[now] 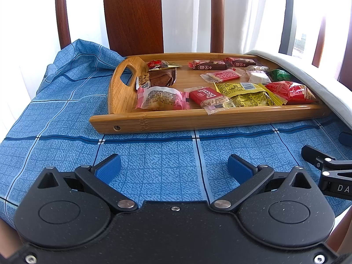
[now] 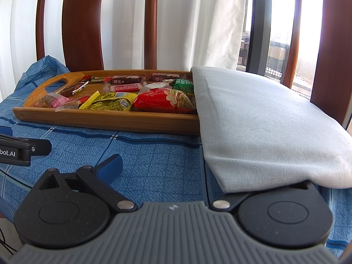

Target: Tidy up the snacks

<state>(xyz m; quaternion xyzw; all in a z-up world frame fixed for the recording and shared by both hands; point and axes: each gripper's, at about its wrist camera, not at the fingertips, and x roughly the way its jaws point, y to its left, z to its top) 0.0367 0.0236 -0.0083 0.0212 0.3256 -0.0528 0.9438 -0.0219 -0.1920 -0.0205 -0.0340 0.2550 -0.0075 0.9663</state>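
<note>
A bamboo tray (image 1: 154, 122) (image 2: 105, 118) on a blue checked tablecloth holds several wrapped snacks: a pink pastry pack (image 1: 161, 99), a red Biscoff pack (image 1: 203, 95), a yellow pack (image 1: 250, 94) (image 2: 107, 103), a red nut bag (image 1: 288, 92) (image 2: 162, 100), chocolate bars (image 1: 209, 65). A grey cloth (image 2: 264, 121) covers the tray's right end. My left gripper (image 1: 175, 168) is open and empty over the tablecloth, short of the tray. My right gripper (image 2: 173, 169) is open; its right finger is hidden under the grey cloth's near edge.
Dark wooden chair backs (image 1: 133, 15) (image 2: 82, 24) and white curtains stand behind the tray. A window is at the far right (image 2: 275, 33). The tablecloth (image 1: 66, 101) bunches up at the back left. Each gripper shows at the edge of the other's view.
</note>
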